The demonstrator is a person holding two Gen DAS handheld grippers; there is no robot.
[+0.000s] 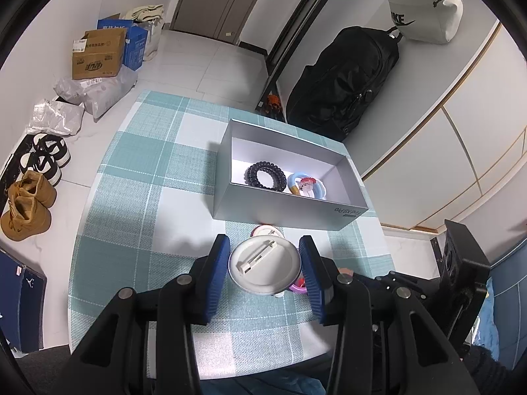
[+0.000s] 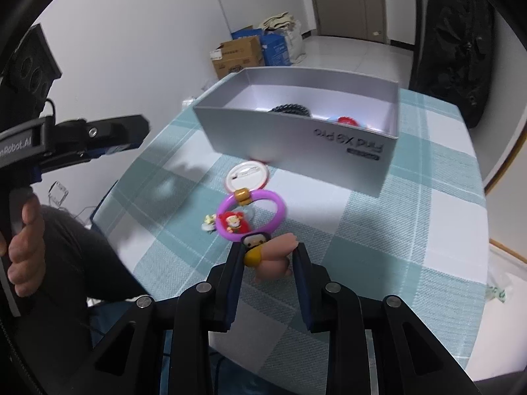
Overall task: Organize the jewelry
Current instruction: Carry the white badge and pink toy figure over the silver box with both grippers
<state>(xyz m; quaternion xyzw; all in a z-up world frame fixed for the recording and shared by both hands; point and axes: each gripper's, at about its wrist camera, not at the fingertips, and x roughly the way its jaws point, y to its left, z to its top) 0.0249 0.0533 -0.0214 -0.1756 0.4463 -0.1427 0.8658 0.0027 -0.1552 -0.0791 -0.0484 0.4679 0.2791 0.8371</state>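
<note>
My left gripper is shut on a white round pin badge, held back side up between the blue pads above the checked tablecloth. My right gripper is shut on the pink and yellow figure charm of a purple ring bracelet, which sticks out ahead of the fingers. The grey open box holds a black bead bracelet and a blue ring bracelet. A second badge with a red rim lies on the cloth just before the box.
A small pale charm lies on the cloth left of the purple bracelet. A person's hand holds the left gripper's handle. On the floor are cardboard boxes and shoes. A black backpack hangs behind the table.
</note>
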